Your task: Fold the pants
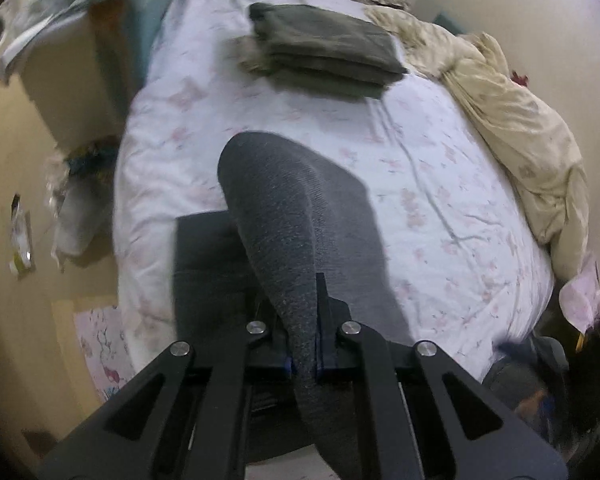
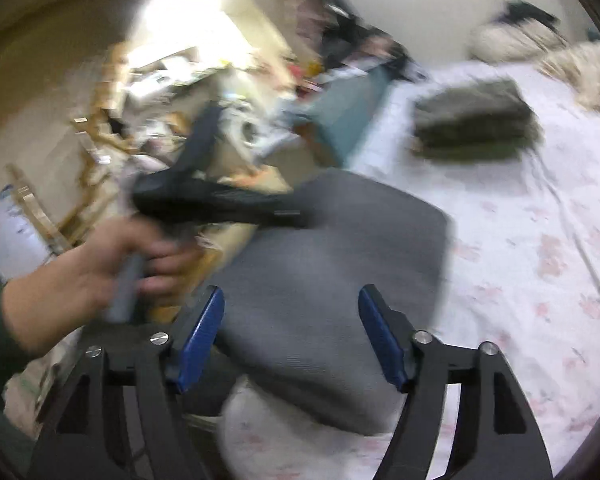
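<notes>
Grey knit pants [image 1: 284, 216] lie folded on the white flowered bed. My left gripper [image 1: 304, 320] is shut on a fold of them, and the cloth runs between its pads and hangs below. In the right wrist view the grey pants [image 2: 324, 280] lie as a flat folded slab near the bed's edge. My right gripper [image 2: 292, 332] stands open above their near edge, its blue pads [image 2: 202, 336] apart and not pressing the cloth. The left gripper [image 2: 300, 216] reaches in from the left onto the pants' far edge, held by a person's hand [image 2: 100, 268].
A stack of folded olive-grey clothes [image 1: 324, 48] sits further up the bed [image 1: 440, 184], the same stack [image 2: 472, 120] showing in the right wrist view. A crumpled beige blanket [image 1: 512, 120] lies along the right side. Cluttered boxes and shelves [image 2: 160, 92] stand left of the bed.
</notes>
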Available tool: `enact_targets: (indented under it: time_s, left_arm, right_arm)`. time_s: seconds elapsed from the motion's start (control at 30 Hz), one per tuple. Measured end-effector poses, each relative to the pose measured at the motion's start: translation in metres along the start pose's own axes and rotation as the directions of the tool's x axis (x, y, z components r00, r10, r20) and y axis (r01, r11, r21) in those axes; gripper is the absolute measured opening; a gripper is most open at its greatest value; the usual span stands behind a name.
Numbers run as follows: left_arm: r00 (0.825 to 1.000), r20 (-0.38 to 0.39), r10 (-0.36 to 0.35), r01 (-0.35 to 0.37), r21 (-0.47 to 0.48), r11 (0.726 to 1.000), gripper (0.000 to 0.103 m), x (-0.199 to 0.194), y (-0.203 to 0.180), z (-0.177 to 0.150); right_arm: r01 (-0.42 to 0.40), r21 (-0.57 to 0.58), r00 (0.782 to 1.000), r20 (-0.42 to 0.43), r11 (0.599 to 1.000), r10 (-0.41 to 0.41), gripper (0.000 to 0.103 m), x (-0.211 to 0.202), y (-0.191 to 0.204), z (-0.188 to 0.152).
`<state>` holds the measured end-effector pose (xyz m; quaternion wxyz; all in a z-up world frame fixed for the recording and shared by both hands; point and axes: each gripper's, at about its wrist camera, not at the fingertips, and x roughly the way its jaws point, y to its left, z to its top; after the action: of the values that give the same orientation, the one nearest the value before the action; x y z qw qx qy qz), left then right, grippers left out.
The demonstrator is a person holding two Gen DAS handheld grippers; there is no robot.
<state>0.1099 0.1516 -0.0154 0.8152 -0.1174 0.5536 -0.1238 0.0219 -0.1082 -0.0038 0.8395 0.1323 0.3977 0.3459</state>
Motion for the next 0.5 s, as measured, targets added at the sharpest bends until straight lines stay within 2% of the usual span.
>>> enact_targets:
  time_s: [0.03, 0.07, 0.1, 0.13, 0.17, 0.27, 0.33, 0.4, 0.47, 0.5]
  left_arm:
    - [1.0, 0.002, 0.003, -0.003, -0.01, 1.0, 0.005, 0.001, 0.008, -0.004]
    - [1.0, 0.001, 0.009, -0.009, -0.021, 1.0, 0.005, 0.001, 0.014, -0.006]
    - [1.0, -0.013, 0.024, -0.024, -0.032, 0.999, 0.005, 0.005, 0.024, -0.01]
    - [0.999, -0.028, 0.034, -0.036, -0.049, 0.998, 0.005, 0.009, 0.031, -0.012]
    - [0.998, -0.044, 0.044, -0.046, -0.057, 0.997, 0.005, 0.013, 0.036, -0.014]
    - [0.987, -0.068, 0.147, -0.15, -0.047, 0.988, 0.01, 0.026, 0.047, -0.019]
    - [0.966, -0.109, 0.235, -0.24, -0.035, 0.97, 0.023, 0.043, 0.052, -0.024]
    - [0.935, -0.157, 0.319, -0.321, 0.014, 0.947, 0.023, 0.055, 0.048, -0.027]
    - [0.912, -0.072, 0.404, -0.401, 0.048, 0.915, 0.023, 0.042, 0.039, -0.028]
    - [0.909, 0.017, 0.417, -0.417, 0.057, 0.907, 0.024, 0.027, 0.028, -0.028]
  right_arm:
    - [0.041, 0.015, 0.998, -0.045, 0.999, -0.04, 0.059, 0.015, -0.013, 0.003]
    - [0.062, 0.024, 0.994, -0.092, 0.998, -0.06, 0.048, 0.029, -0.021, 0.003]
    - [0.066, 0.026, 0.987, -0.149, 0.997, -0.061, 0.042, 0.044, -0.026, 0.003]
    - [0.048, 0.018, 0.98, -0.197, 0.999, -0.043, 0.03, 0.061, -0.027, 0.002]
    - [0.039, 0.001, 0.975, -0.217, 0.999, -0.038, 0.027, 0.07, -0.025, -0.001]
    - [0.04, -0.119, 0.955, -0.289, 0.992, -0.073, 0.027, 0.101, -0.004, -0.018]
    - [0.102, -0.168, 0.94, -0.307, 0.98, -0.15, 0.027, 0.116, 0.002, -0.032]
    - [0.153, -0.155, 0.928, -0.318, 0.976, -0.195, 0.027, 0.128, -0.002, -0.038]
    - [0.159, -0.139, 0.927, -0.319, 0.977, -0.196, 0.027, 0.128, -0.008, -0.041]
    - [0.15, -0.121, 0.932, -0.315, 0.981, -0.181, 0.027, 0.125, -0.011, -0.04]
